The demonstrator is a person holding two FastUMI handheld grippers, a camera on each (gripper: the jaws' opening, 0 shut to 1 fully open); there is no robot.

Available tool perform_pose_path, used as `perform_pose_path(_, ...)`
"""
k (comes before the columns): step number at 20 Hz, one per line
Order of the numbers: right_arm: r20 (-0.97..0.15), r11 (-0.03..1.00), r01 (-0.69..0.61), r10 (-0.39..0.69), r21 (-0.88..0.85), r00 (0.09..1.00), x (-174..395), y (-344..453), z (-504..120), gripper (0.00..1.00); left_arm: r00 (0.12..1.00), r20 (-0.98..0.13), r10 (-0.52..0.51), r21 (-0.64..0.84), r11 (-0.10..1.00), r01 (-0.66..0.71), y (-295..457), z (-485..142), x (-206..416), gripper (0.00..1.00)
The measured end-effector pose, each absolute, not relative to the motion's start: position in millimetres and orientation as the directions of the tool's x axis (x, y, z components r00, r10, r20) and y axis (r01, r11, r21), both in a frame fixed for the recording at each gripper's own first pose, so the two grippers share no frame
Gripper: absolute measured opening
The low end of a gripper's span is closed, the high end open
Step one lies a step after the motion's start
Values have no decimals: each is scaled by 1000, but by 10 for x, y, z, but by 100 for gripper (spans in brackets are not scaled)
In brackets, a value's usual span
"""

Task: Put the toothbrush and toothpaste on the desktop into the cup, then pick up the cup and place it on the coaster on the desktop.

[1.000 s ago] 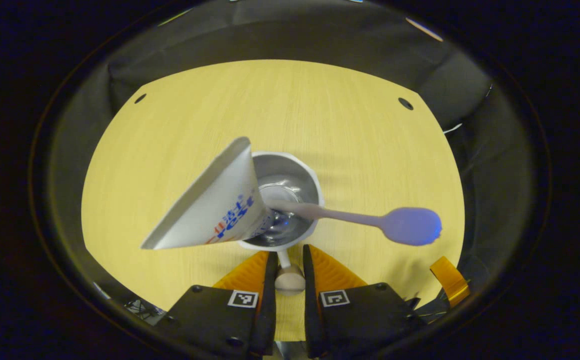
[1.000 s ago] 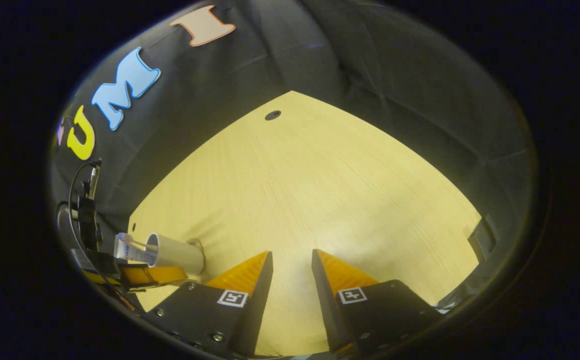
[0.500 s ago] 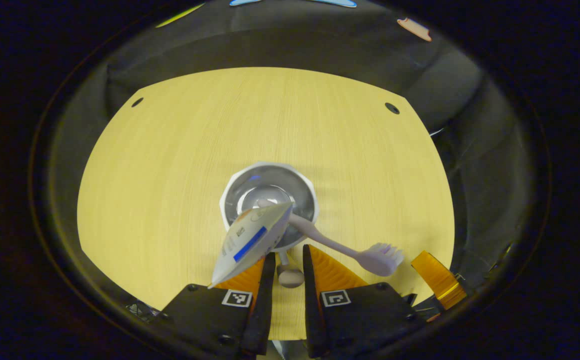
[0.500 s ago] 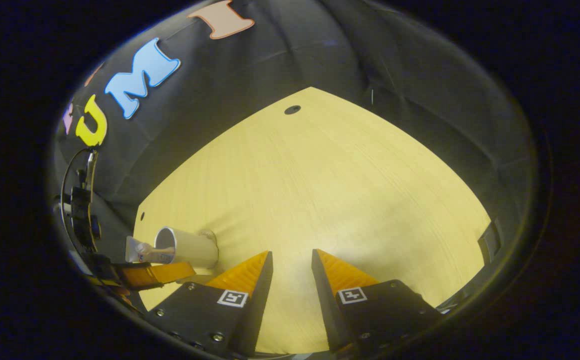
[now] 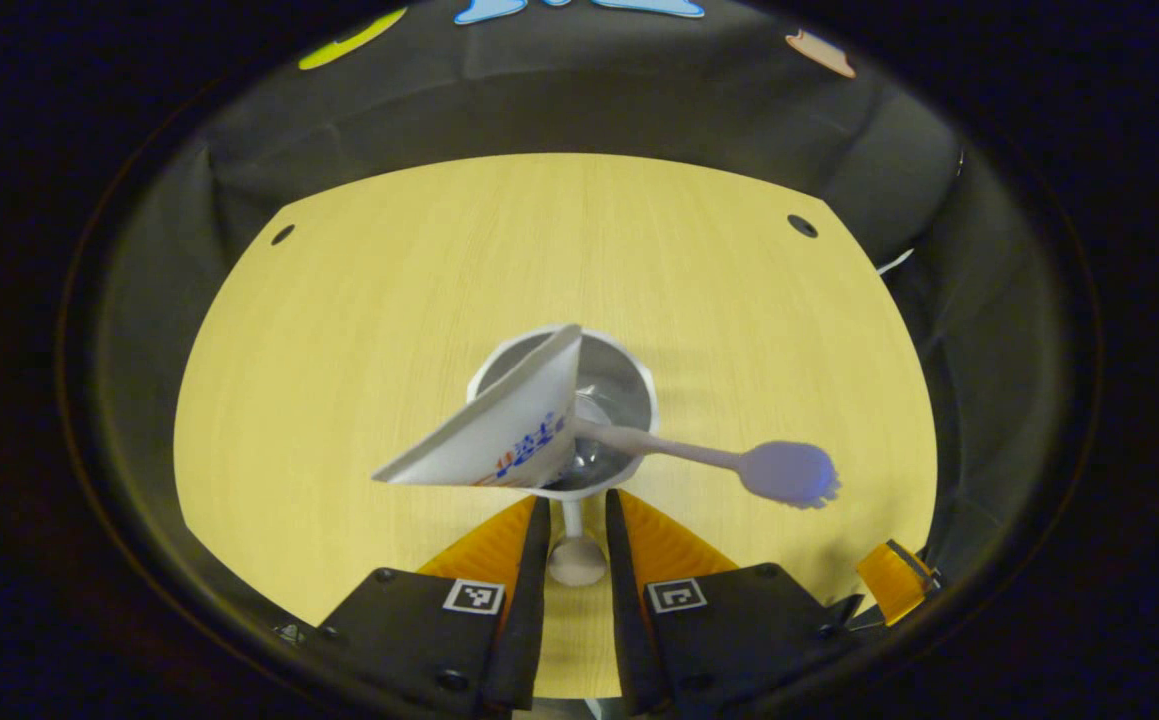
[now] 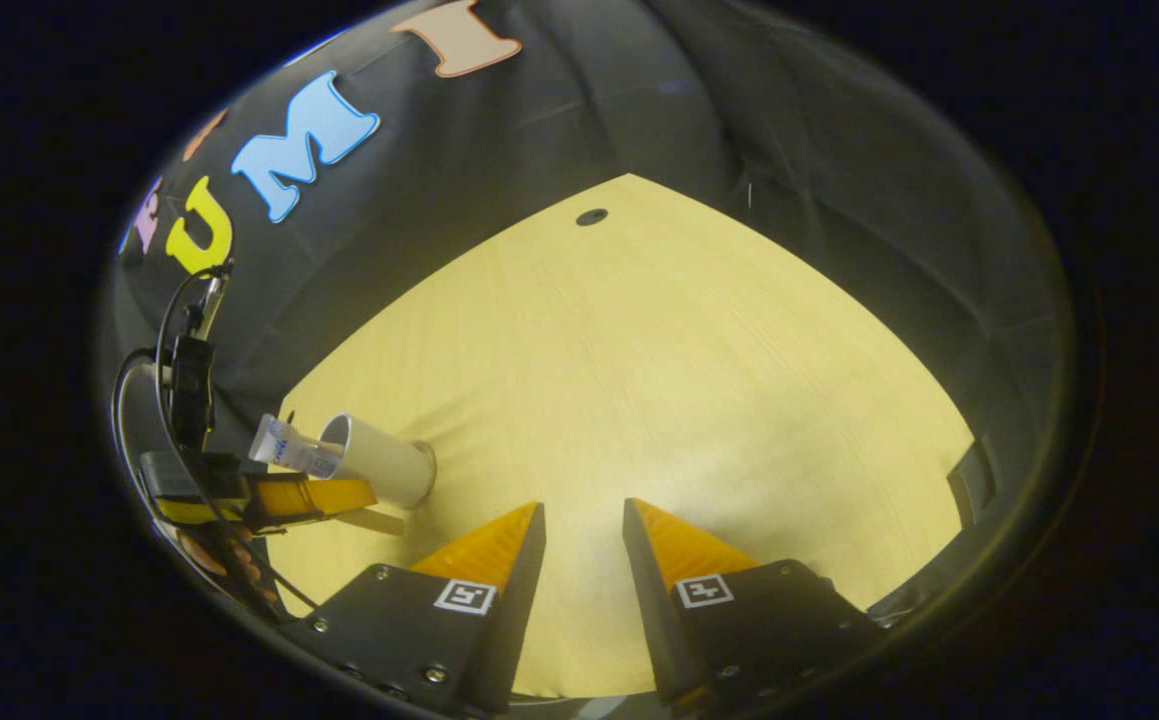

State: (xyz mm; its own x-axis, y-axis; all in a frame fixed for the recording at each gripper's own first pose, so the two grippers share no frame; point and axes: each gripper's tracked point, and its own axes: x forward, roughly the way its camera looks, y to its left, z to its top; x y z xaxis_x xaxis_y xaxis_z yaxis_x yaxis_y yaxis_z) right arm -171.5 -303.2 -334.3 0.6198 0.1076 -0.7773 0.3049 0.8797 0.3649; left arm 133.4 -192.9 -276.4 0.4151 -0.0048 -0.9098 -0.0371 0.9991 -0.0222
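The cup (image 5: 607,372) is seen from above in the left gripper view, just ahead of the left gripper (image 5: 575,500). Its thin handle runs straight back between the fingers (image 5: 529,545), which are drawn in to a narrow gap and appear to press on the handle's rounded end from both sides, so the cup is judged to be held. Inside the cup the toothpaste (image 5: 499,430) is leaned out to the left, flat end uppermost, and the toothbrush (image 5: 739,465) is laid across the rim to the right with its head well outside. In the right gripper view the same cup (image 6: 384,465) is found far off to the left, beside the left gripper (image 6: 284,497), with its base at or near the desk (image 6: 689,400); whether a coaster lies under it cannot be told. The right gripper (image 6: 584,515) is held part-way open and empty over bare desk (image 5: 389,300), well apart from the cup, so the left hand is plainly the nearer one and the placing is judged to rest with it. Compared with half a second ago, the toothpaste has swung from leaning toward the fingers to leaning left, the toothbrush head has risen away from the right finger, and the cup has shifted slightly to the right over the desk.
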Motion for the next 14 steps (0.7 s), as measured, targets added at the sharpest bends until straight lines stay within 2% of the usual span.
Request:
perform_pose_path(5, -773, 877, 308, 106, 369, 625, -1746, -3044, -3346, 51, 438, -898, -39, -60, 998, -33, -1951, -2725, 1324, 38)
perform_pose_path(6, -773, 878, 303, 110, 370, 625, -1751, -3038, -3347, 51, 446, -894, -47, -66, 998, -26, -1953, -2698, 1327, 42)
perform_pose_path(8, -771, 883, 289, 118, 370, 626, -1752, -3007, -3350, 51, 447, -891, -76, -86, 996, -2, -2009, -2668, 1267, 67)
perform_pose_path(10, -767, 888, 272, 128, 371, 629, -1752, -2928, -3349, 51, 447, -890, -92, -100, 995, 4, -2011, -2627, 1232, 86)
perform_pose_path(11, -765, 890, 264, 132, 372, 631, -1738, -2894, -3335, 51, 449, -888, -98, -108, 994, 4, -2010, -2619, 1220, 81)
perform_pose_path(14, -756, 898, 238, 142, 369, 639, -1661, -2760, -3279, 51, 459, -880, -120, -126, 992, 16, -1989, -2530, 1112, 81)
